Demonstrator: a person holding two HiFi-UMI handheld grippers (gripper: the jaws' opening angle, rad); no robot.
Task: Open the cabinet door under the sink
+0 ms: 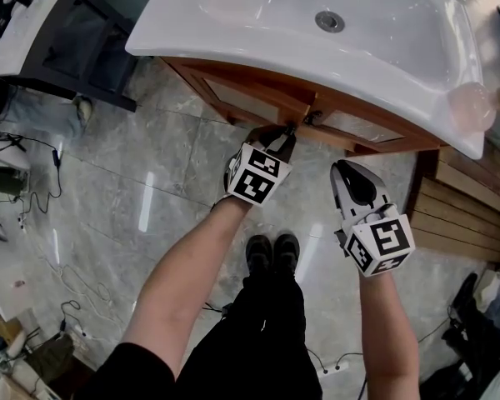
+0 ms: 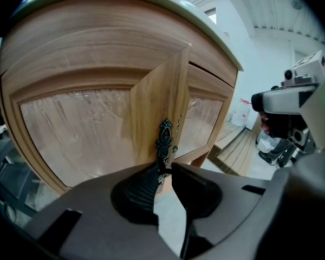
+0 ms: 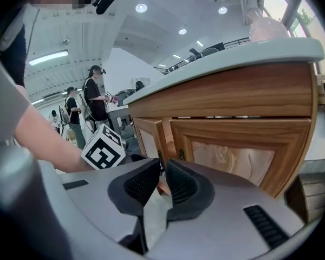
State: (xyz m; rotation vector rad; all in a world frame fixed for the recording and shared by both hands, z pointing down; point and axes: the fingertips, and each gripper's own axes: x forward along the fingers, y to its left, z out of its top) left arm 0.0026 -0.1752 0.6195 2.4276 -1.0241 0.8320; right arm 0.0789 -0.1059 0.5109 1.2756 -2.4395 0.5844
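- Grippers, two: the left gripper (image 1: 285, 137) is at the cabinet (image 2: 114, 37) front; the right gripper (image 1: 342, 167) is near it, clear of the wood.
- Doors, two, side by side under one white sink (image 1: 233, 23) with one drain (image 1: 329, 21).
- The door (image 2: 160, 99) at the head view's left stands ajar, its free edge angled out from the frame. The other door (image 2: 203, 118) lies flush.
- Both are warm brown wood around a cloudy, frosted pane (the whole front bows outward).
- Handles, two, of dark ornate metal, where the doors meet. The handle (image 2: 165, 140) on the ajar door hangs upright on its edge. The second handle (image 2: 180, 121) shows only in part behind it.
- The left gripper is clenched on the handle's lower end, with a pad on either side of it.
- The right gripper is released: its jaws are a little apart with nothing between the pads, and the doors' meeting edges show beyond them.
- One pinkish bottle (image 1: 475, 107) stands at the sink's right end.
- Two black shoes (image 1: 272, 252) stand on the grey stone floor (image 1: 150, 165), below the grippers.
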